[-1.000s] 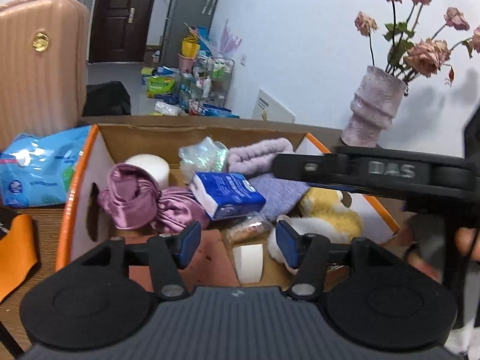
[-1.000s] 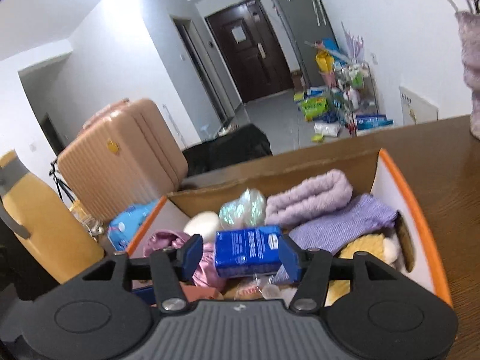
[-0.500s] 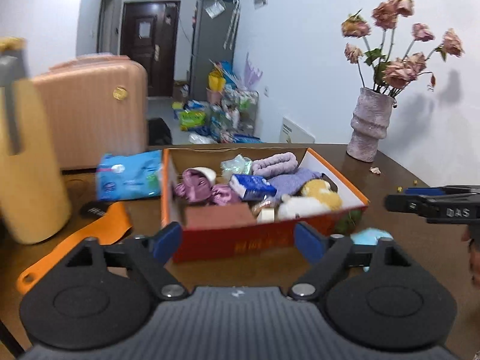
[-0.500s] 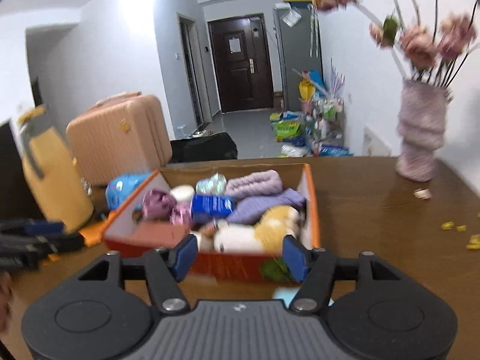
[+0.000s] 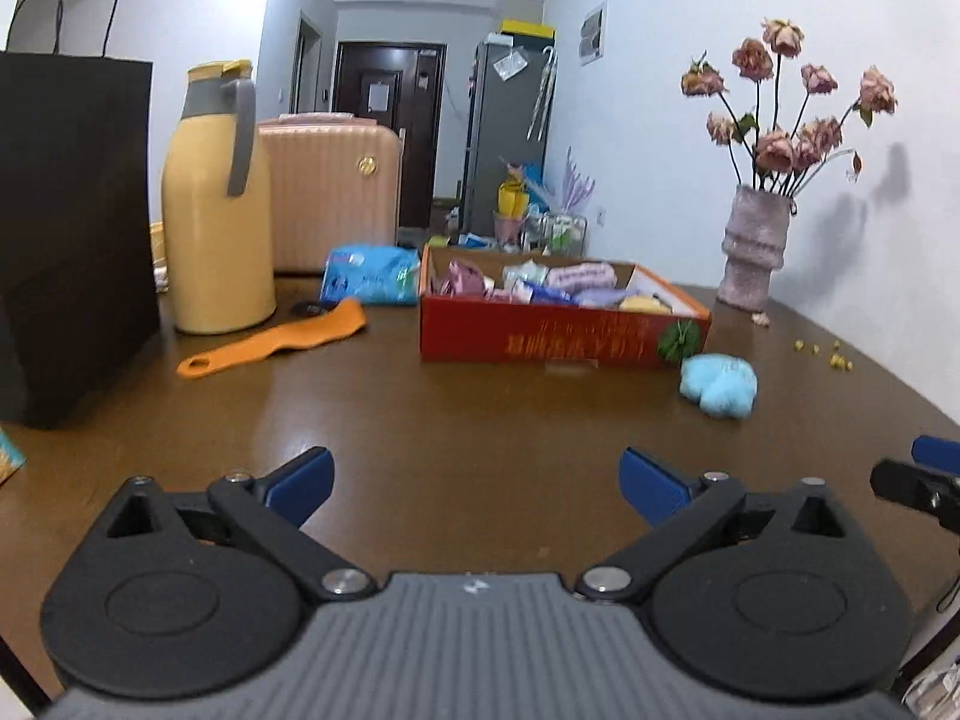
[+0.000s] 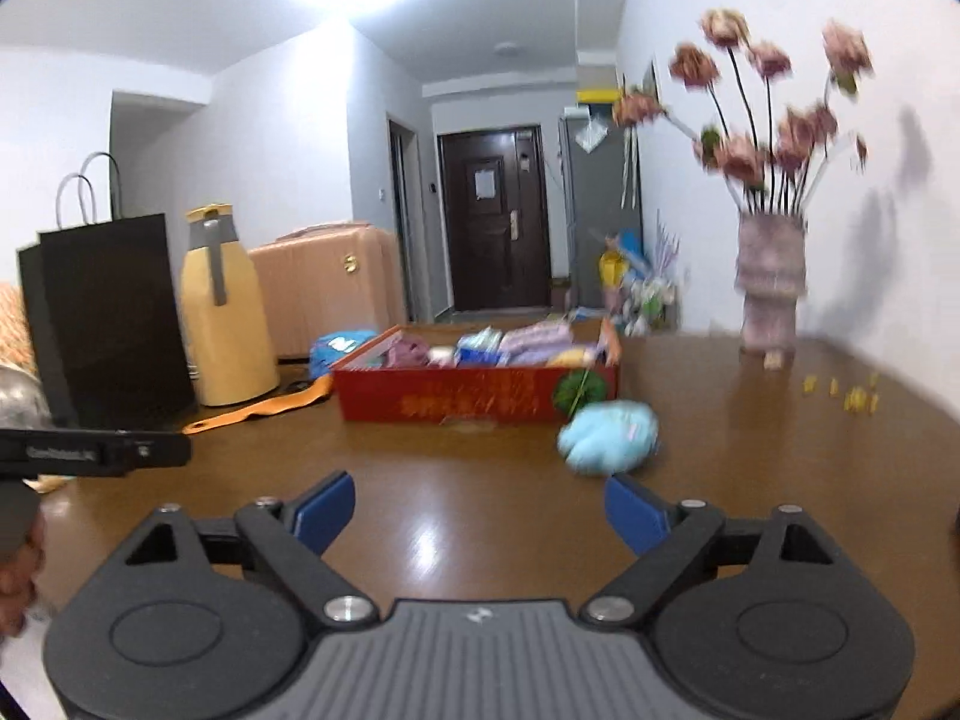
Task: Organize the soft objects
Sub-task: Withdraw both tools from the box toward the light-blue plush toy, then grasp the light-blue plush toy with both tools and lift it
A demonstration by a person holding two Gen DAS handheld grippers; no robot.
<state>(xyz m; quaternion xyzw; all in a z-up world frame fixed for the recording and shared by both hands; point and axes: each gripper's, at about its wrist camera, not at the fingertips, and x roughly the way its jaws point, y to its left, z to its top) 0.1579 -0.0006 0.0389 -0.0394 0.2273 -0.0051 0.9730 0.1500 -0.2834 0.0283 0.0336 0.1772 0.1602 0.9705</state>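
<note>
Soft blue toy (image 5: 717,385) is left on the table (image 5: 480,420), just beside the near right corner of the red box (image 5: 558,342), where a green leaf print is seen; whether toy and box touch cannot be told. The box is already filled with soft things: a purple towel, a blue tissue pack, a yellow plush. From the left gripper (image 5: 474,483) the toy is seen ahead and well to the right; from the right gripper (image 6: 477,510) it is seen ahead and only slightly right of centre (image 6: 607,437), much nearer the line of the fingers. The right hand is therefore judged the nearer and better placed for the pick. Both grippers are held empty above bare table, their jaws opening wide, with nothing between the blue pads. The toy is a rounded, lumpy mass, somewhat wider than tall; its long axis is judged to lie roughly across the view, parallel to the box front. No clear head or front can be made out through the blur, so its pointing cannot be told. A grasp across its short depth, fingers straddling it front to back, is judged likely to be needed, followed by a short lift over the box wall.
</note>
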